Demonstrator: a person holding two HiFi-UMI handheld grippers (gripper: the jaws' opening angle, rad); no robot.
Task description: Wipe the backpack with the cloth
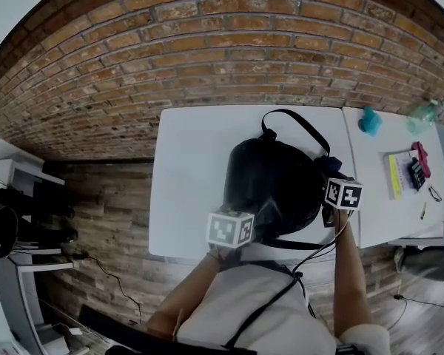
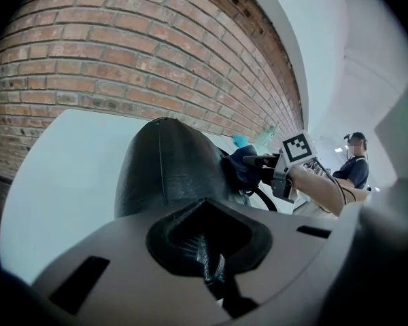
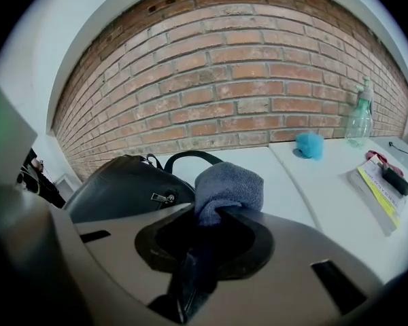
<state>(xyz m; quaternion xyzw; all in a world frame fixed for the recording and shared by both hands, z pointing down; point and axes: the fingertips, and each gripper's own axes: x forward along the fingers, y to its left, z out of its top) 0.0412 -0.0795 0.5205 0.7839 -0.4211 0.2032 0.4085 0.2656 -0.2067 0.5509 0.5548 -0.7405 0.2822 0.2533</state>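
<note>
**Backpack [image 1: 270, 187] on white bench [image 1: 189, 161], cloth [image 3: 228, 185] at its right flank**

Black and rounded, the backpack lies in the middle of the bench, its carry loop towards the brick wall [image 1: 207, 43] and its near edge by the person's body. The right tongs [image 3: 189, 270] are clamped on a grey-blue cloth, which bulges in a folded wad past the jaw tips. In the head view that wad sits against the backpack's right side, close to the seam where a second bench [image 1: 377, 198] adjoins. The left tongs [image 2: 213, 263] are at the backpack's near edge. Their jaws are pressed together, and nothing can be made out between them. On the second bench, well clear of the backpack, are a teal fluffy object [image 3: 310, 145], a clear bottle [image 3: 359, 117] and a booklet [image 3: 379, 182].
</note>
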